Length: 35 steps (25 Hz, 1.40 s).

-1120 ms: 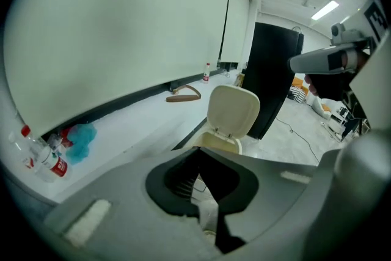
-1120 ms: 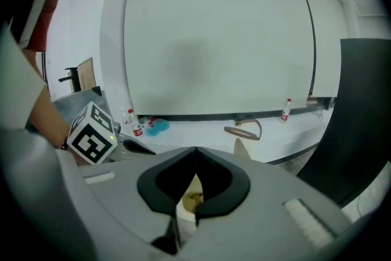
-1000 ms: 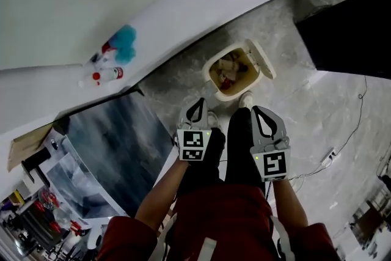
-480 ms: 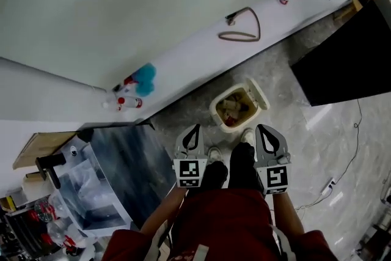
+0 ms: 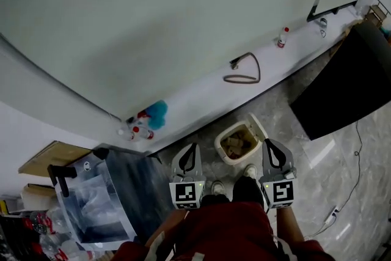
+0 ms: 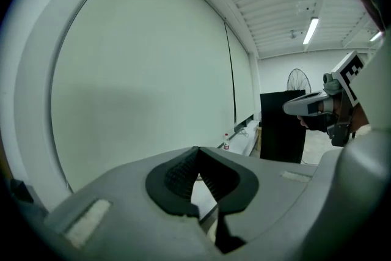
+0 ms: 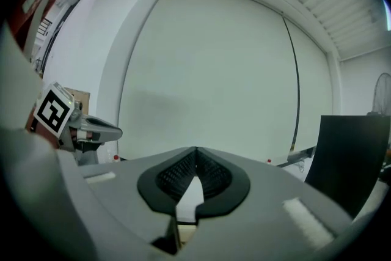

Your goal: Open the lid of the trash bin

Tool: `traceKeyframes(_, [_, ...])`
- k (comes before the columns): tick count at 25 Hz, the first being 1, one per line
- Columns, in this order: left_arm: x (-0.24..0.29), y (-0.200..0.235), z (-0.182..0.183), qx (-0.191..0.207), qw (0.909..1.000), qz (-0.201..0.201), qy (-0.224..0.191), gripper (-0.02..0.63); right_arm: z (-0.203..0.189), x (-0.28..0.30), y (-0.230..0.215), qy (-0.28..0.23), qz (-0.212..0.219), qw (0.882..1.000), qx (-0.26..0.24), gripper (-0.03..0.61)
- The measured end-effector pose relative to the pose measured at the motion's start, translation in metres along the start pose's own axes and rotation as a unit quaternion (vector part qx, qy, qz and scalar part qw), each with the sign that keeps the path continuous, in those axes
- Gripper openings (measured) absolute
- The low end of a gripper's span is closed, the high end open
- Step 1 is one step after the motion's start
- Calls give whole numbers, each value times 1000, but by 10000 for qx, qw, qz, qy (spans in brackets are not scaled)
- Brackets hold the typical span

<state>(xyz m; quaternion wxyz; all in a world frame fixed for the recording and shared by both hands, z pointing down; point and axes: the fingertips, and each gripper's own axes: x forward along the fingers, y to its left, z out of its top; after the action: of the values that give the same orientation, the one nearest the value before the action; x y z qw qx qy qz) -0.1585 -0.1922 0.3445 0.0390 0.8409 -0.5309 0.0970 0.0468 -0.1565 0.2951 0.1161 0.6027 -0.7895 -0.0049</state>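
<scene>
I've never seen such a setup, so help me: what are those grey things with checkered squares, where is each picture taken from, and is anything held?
No robot here: a person holds a left hand-held gripper and a right hand-held gripper; the squared cubes are part of them. The head view comes from a camera on the person's head, looking down past their legs. The two gripper views come from cameras riding on each one, looking along its jaws. In both, the jaws are together with nothing between, so nothing is held. On the floor before the feet stands a cream trash bin, its lid up, rubbish showing inside. Behind it runs a white ledge with a cable loop and some bottles.
</scene>
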Motion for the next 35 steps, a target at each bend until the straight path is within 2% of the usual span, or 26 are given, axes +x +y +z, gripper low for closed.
traceKeyframes(3, [-7, 0, 39, 276, 9985, 60, -473, 3, 23, -4, 1, -257, -36, 9996, -123, 0])
traceKeyframes(8, [-25, 3, 103, 405, 9926, 145, -1137, 3, 65, -10, 3, -645, -96, 9979, -49, 0])
traceKeyframes(16, [-57, 12, 156, 697, 9833, 250, -1664, 3, 118, -25, -7, -1109, -357, 9931, -146, 0])
traceKeyframes(19, [-63, 15, 164, 970, 9796, 266, -1742, 2, 128, -27, -6, -1240, -376, 9914, -197, 0])
traceKeyframes(35, [-66, 36, 156, 551, 9825, 363, -1743, 2, 131, -26, 0, -1144, -374, 9922, -333, 0])
